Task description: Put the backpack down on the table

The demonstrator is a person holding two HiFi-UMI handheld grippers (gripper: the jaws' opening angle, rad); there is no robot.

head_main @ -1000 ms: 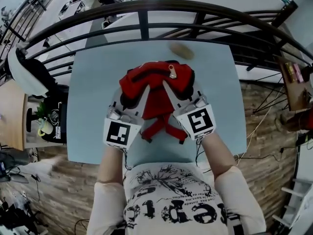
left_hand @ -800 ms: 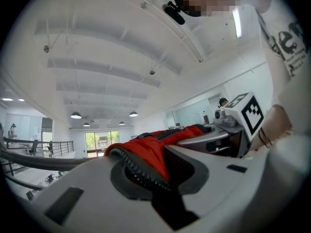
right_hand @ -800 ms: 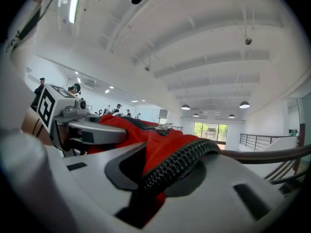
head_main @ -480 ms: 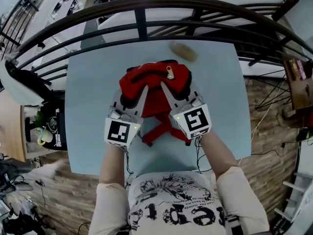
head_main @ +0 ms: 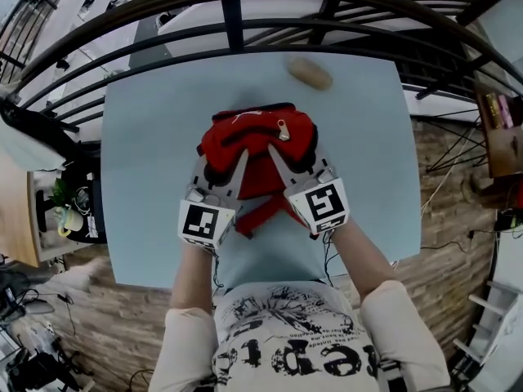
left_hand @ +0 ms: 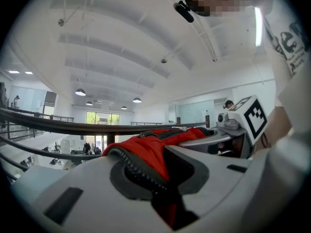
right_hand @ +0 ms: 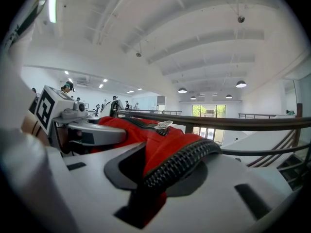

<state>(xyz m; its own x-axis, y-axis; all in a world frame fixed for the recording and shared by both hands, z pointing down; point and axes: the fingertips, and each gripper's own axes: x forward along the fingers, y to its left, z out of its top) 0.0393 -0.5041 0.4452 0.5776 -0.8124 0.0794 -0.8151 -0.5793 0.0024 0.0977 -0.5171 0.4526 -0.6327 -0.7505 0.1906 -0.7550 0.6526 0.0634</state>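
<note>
Backpack [head_main: 260,131] over table [head_main: 151,158], left gripper [head_main: 221,158] clamped on its red fabric

Open table [head_main: 147,186] flanking backpack [head_main: 260,133], tan lump [head_main: 309,73] behind, railing [head_main: 233,23] beyond

Tabletop [head_main: 155,162]: pale blue, plain, roughly square. Small tan oval lump [head_main: 309,73] sits near the far edge, right of centre, well apart from everything else. Red backpack [head_main: 260,141] is over the middle, straps [head_main: 261,211] trailing toward the near edge. Can't tell whether its base touches the surface.
</note>
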